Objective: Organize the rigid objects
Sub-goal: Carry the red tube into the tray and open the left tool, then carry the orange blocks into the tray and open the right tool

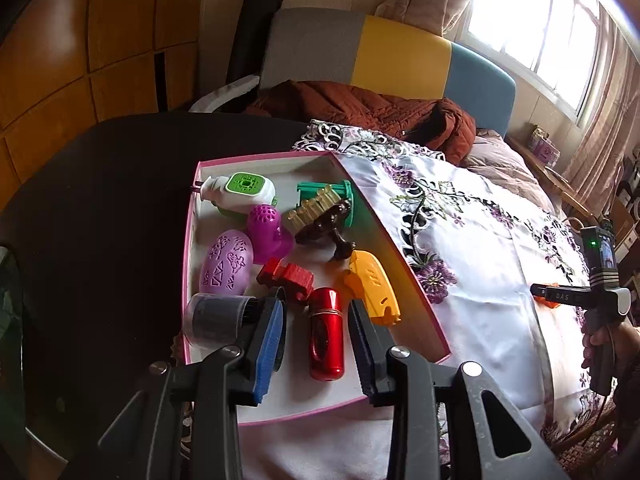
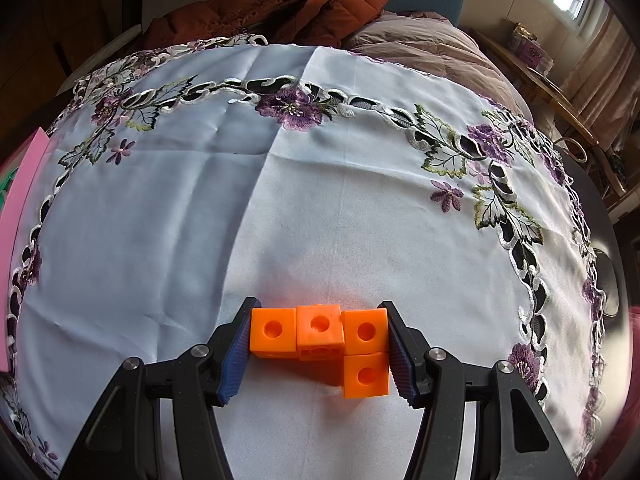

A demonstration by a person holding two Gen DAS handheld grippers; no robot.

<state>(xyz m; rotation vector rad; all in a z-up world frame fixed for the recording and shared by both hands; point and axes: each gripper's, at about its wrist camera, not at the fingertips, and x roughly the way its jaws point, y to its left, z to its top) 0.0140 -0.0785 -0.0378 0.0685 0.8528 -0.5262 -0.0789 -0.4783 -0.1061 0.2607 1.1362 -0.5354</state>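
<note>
A pink-rimmed white tray [image 1: 404, 276] lies on the table and holds several objects: a red cylinder [image 1: 326, 332], a yellow piece [image 1: 374, 288], a red block [image 1: 286, 276], a purple egg [image 1: 227, 262], a magenta cup [image 1: 266, 232], a green-white plug-in [image 1: 240, 192], a green part [image 1: 328, 200], a brown brush [image 1: 326, 226] and a grey cylinder [image 1: 214, 318]. My left gripper [image 1: 320, 332] is open above the red cylinder. My right gripper [image 2: 319, 344] is shut on an orange cube piece [image 2: 324, 340] just above the white embroidered cloth [image 2: 280, 208]. The right gripper also shows in the left wrist view [image 1: 560, 296].
The table's dark bare top [image 1: 100, 208] lies left of the tray. A rust-brown jacket [image 1: 360, 108] and a grey-yellow-blue chair back [image 1: 360, 48] are behind the table. The tray's pink edge [image 2: 24, 184] shows at the far left of the right wrist view.
</note>
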